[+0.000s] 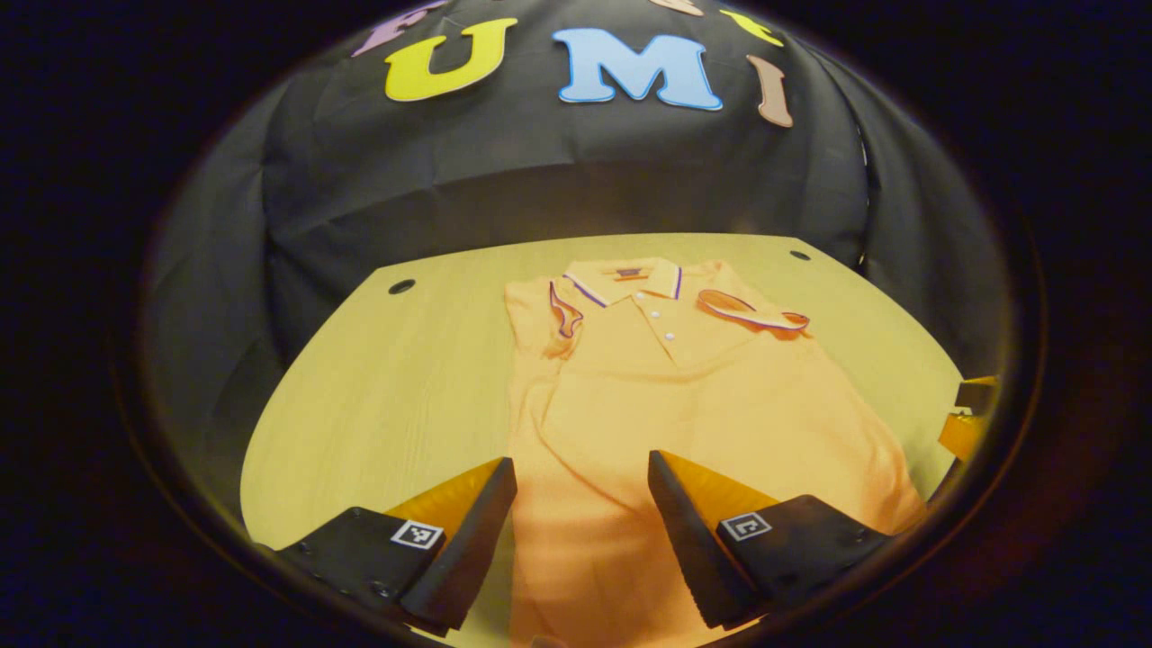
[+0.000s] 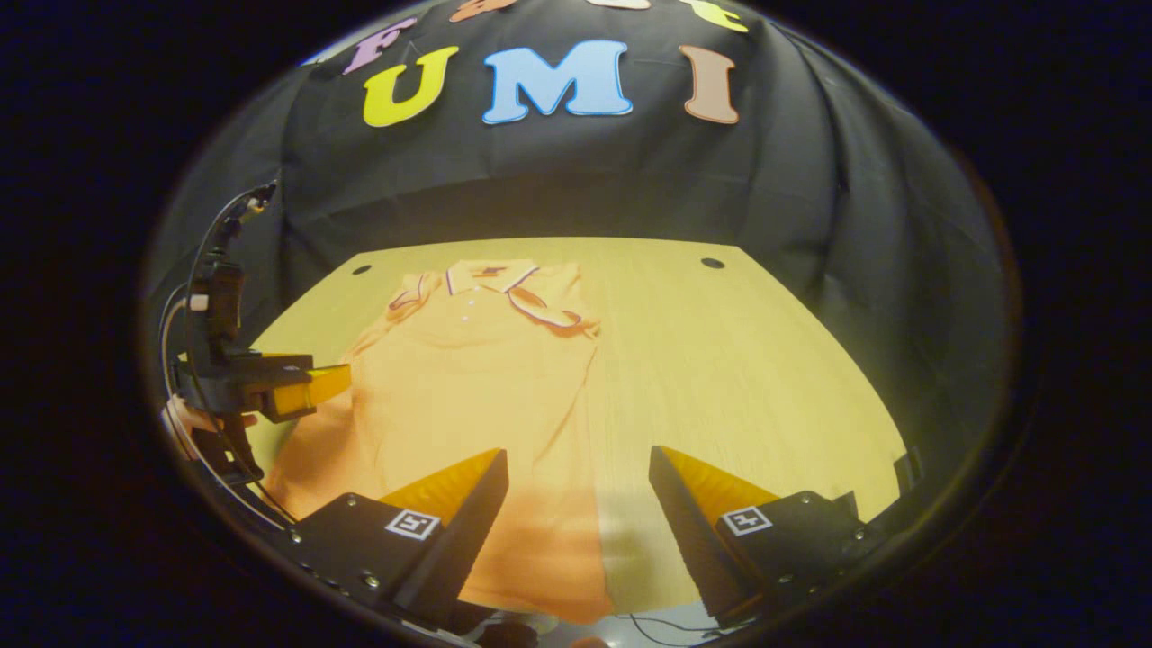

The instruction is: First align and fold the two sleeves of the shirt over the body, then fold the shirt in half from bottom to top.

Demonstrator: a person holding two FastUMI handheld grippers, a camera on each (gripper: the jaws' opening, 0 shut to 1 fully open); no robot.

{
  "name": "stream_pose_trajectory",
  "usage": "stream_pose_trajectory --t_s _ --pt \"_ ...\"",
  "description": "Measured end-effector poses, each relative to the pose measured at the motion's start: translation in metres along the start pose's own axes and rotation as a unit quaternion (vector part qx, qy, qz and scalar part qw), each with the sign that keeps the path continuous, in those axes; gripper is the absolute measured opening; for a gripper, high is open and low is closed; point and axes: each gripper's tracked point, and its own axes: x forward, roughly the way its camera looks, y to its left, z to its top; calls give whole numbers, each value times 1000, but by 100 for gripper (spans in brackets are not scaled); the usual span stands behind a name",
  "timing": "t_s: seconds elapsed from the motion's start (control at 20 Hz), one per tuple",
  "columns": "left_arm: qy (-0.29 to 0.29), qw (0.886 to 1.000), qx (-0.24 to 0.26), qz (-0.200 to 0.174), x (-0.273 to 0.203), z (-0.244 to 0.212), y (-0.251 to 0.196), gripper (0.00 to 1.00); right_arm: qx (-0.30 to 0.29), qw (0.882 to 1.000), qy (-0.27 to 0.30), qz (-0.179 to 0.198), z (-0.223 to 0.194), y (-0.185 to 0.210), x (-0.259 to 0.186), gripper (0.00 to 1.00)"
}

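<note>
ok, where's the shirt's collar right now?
The collar lies at the far end of the shirt, toward the booth wall, on the wooden table. In the right gripper view it sits far left, beyond the left tool.

Count of items on view:

- Shirts: 1 orange polo shirt (image 1: pixel 684 396), laid flat on the table.
- Sleeves: 2, both lying folded in over the chest, the left sleeve (image 1: pixel 562 310) and the right sleeve (image 1: pixel 751 313).
- Collars: 1 collar (image 1: pixel 621 279), trimmed with a dark stripe.
- Placket buttons: 3 can be made out in the left gripper view, though the fisheye blur may hide another.
- Tables: 1 wooden table (image 1: pixel 405 378).
- Holes in the tabletop: 2, 1 near each far corner, the first hole (image 2: pixel 361 269) and the second hole (image 2: pixel 712 263).
- Grippers: 2, the left gripper (image 1: pixel 582 475) and the right gripper (image 2: pixel 579 466), each with 2 fingers spread apart.
- Square markers: 2 per gripper, 4 in all.
</note>
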Motion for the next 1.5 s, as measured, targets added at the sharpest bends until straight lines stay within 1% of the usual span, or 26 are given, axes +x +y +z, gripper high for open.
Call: stream_pose_trajectory --t_s 0.05,0.1,0.2,0.25,0.3,0.65,0.85,0.95,1.0,1.05,1.25,1.3,1.45,1.5 --pt "2 1000 -5 0 -8 -7 1 96 3 1000 4 2 -6 2 -1 98" --pt "4 1000 -9 1 -14 -16 3 100 5 1000 9 3 -13 2 -3 98" --pt "7 1000 -10 3 -27 -30 4 100 9 1000 20 1 -25 2 -6 98" --pt "7 1000 -10 2 -32 -34 5 96 10 1000 24 1 -31 2 -7 98" --pt "9 1000 -10 2 -37 -39 6 100 11 1000 28 2 -36 2 -7 98" --pt "26 1000 4 -2 -71 -79 11 100 19 998 64 10 -70 7 -12 98" --pt "37 999 -2 -10 -93 -106 15 100 21 996 86 13 -90 9 -13 98" --pt "40 999 3 -10 -102 -119 18 100 23 995 96 12 -100 9 -18 98" --pt "40 999 6 -13 -108 -125 20 96 24 995 98 13 -104 10 -20 98" --pt "38 999 6 -15 -113 -129 20 97 25 994 102 14 -109 10 -23 98" --pt "40 999 -7 -17 -119 -138 20 96 26 994 109 12 -118 12 -28 98" --pt "38 999 -9 -18 -121 -138 18 100 25 994 107 10 -117 11 -28 98" --pt "44 999 -10 -17 -129 -148 19 100 16 994 106 6 -119 13 -28 98" --pt "38 999 -7 -16 -130 -146 20 100 10 994 105 4 -119 14 -29 98"
